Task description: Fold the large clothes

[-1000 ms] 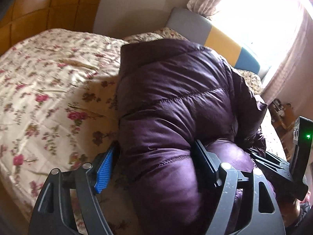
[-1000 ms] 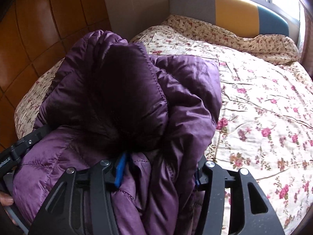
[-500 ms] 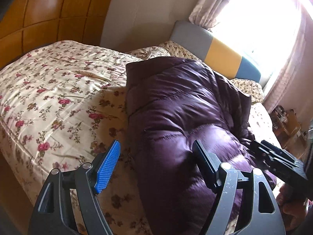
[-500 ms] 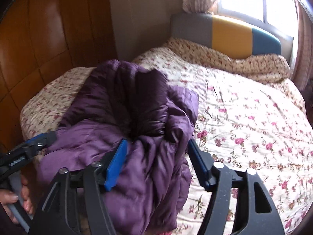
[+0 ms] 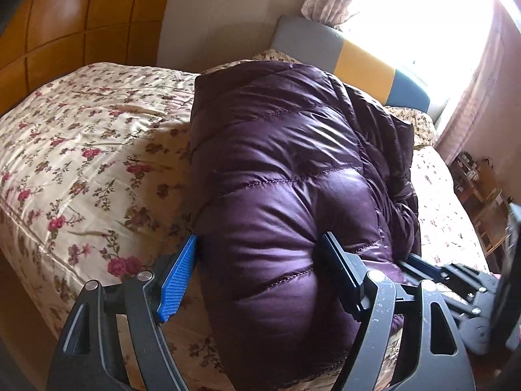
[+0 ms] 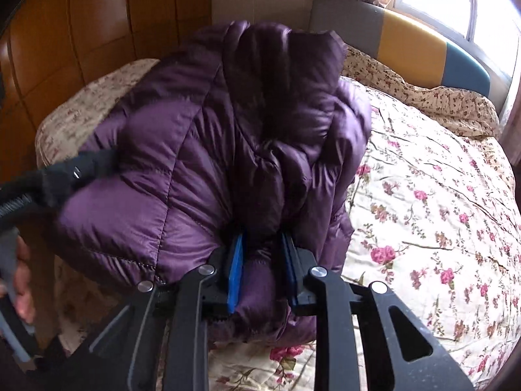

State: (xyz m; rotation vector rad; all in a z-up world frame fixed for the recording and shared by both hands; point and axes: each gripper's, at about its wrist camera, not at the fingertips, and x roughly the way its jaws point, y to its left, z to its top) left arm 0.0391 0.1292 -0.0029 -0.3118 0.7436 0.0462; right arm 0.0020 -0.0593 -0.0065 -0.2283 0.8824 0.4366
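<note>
A puffy purple quilted jacket (image 5: pixel 276 146) lies bundled on the bed, near its front edge. My left gripper (image 5: pixel 260 238) is open wide around the jacket's near bulge. Its blue pad (image 5: pixel 177 280) just touches the jacket's left edge, and the dark finger (image 5: pixel 338 270) dents the right side. My right gripper (image 6: pixel 263 236) is closing its jaws on a thick fold of the jacket (image 6: pixel 182 150), and both pads press on that fold. The right wrist view shows the left gripper (image 6: pixel 65 169) blurred at the jacket's left side. The right gripper (image 5: pixel 449 277) shows low on the right in the left wrist view.
A floral quilt (image 5: pixel 81 150) covers the bed (image 6: pixel 423 195). A grey, yellow and blue headboard (image 6: pixel 407 42) stands under a bright window. Wooden wall panels (image 5: pixel 65 16) run along the left. A hand (image 6: pixel 22 277) holds the left gripper. Cluttered shelves (image 5: pixel 478 179) stand at the far right.
The right jaws have narrowed from wide apart to pinching a fold of the jacket. Both grippers have moved back in close to the jacket. The left pad now touches its edge.
</note>
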